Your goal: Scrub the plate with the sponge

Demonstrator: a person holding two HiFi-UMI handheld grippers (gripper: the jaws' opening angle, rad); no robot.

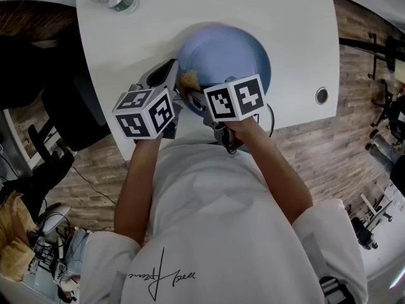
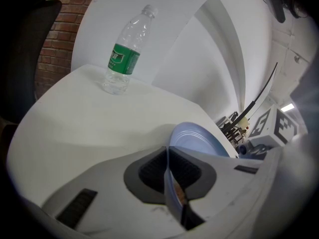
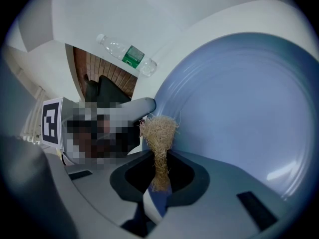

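Left gripper clamped the plate at its left rim; right gripper clamped the sponge just inside that rim. Plate lay near the front edge of the table, open tabletop beyond.

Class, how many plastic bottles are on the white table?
1: the bottle stands upright near the far left corner of the table, apart from the blue plate. The table's near edge is hidden.

Head view steeply downward; both gripper views close over shared plate
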